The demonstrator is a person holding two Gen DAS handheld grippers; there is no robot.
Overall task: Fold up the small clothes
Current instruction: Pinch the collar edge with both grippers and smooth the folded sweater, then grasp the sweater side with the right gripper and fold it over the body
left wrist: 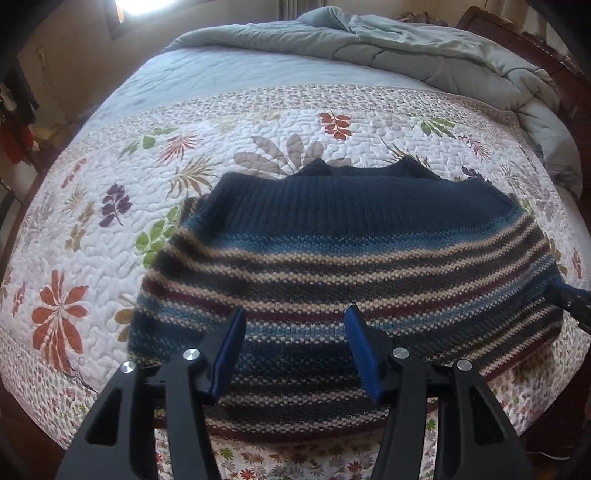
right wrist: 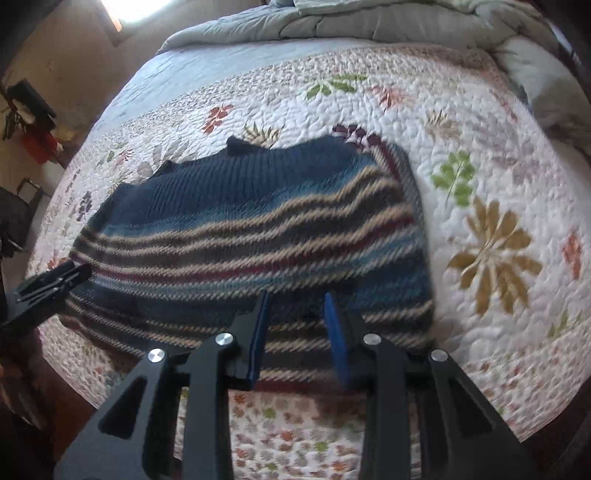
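Observation:
A knitted sweater (left wrist: pixel 351 251), navy at the ribbed far edge and striped tan, blue and maroon, lies folded on the floral quilt (left wrist: pixel 92 229). The right wrist view shows the sweater (right wrist: pixel 251 229) blurred. My left gripper (left wrist: pixel 295 314) hovers over the sweater's near part, its blue pads apart and nothing between them. My right gripper (right wrist: pixel 295 295) hangs over the near right part of the sweater, jaws also apart and empty. Each gripper shows in the other's view: the right gripper (left wrist: pixel 565 295) at the sweater's right edge, the left gripper (right wrist: pixel 55 277) at its left edge.
A grey duvet (left wrist: pixel 388 40) is bunched along the far end of the bed, against a dark wooden headboard (left wrist: pixel 517 33). A bright window (left wrist: pixel 133 5) is at the top left. The quilt's near edge (left wrist: pixel 295 465) drops off just below the grippers.

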